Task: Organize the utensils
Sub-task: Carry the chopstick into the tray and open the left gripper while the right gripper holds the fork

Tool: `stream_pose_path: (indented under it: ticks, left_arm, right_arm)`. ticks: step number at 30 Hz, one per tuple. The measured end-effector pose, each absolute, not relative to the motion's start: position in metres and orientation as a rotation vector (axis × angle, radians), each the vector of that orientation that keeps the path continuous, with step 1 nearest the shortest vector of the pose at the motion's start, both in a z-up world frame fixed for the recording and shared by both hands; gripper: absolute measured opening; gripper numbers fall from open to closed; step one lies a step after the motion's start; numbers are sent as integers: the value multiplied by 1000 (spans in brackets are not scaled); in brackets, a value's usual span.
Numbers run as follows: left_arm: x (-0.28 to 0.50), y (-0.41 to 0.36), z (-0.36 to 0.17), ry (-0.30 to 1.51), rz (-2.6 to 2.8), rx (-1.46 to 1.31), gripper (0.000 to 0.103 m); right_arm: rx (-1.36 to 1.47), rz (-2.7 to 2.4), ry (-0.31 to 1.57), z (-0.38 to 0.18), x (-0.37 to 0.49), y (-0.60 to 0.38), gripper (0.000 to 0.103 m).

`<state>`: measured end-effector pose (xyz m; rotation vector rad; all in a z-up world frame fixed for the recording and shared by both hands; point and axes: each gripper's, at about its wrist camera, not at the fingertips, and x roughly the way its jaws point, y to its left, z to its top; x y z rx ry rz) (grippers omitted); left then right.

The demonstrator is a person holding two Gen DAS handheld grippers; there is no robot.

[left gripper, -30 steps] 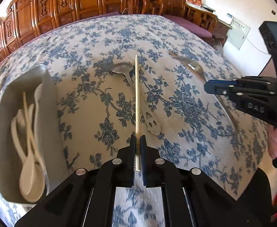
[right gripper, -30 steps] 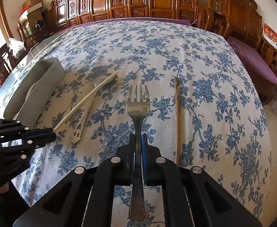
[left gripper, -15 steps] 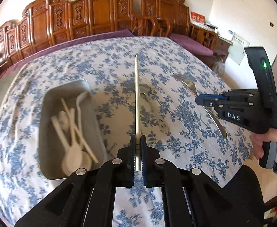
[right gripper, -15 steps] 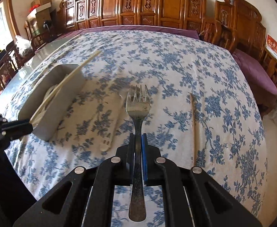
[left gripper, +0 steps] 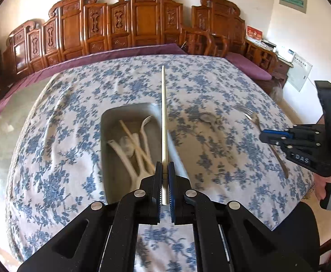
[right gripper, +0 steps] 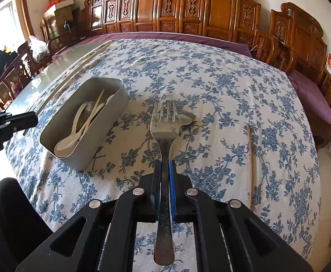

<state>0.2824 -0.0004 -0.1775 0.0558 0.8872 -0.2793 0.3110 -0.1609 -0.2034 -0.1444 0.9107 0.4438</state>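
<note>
Above the flowered tablecloth near the grey bin: left gripper pinching a chopstick, light, stiff, slender, held near its end; right gripper pinching a metal fork, heavier, smooth, held mid-handle.

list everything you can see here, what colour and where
chopstick: 1, pale, clamped in left gripper
fork: 1, metal, clamped in right gripper
bin: 1, grey, on the table, holding white utensils
spoon: 1, metal, on the cloth right of bin
second chopstick: 1, pale, on the cloth at right
tablecloth: 1, white with blue flowers
carved chairs: several, brown, behind table
left gripper: black, shut
right gripper: black, shut
</note>
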Motion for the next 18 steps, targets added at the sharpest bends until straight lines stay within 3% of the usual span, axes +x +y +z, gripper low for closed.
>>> stream_pose_path:
  ticks: [18]
  left_arm:
    - [318,16,-236,1044,-227,31,4]
  right_arm:
    - [-138,463,947,-223,321,-159,8]
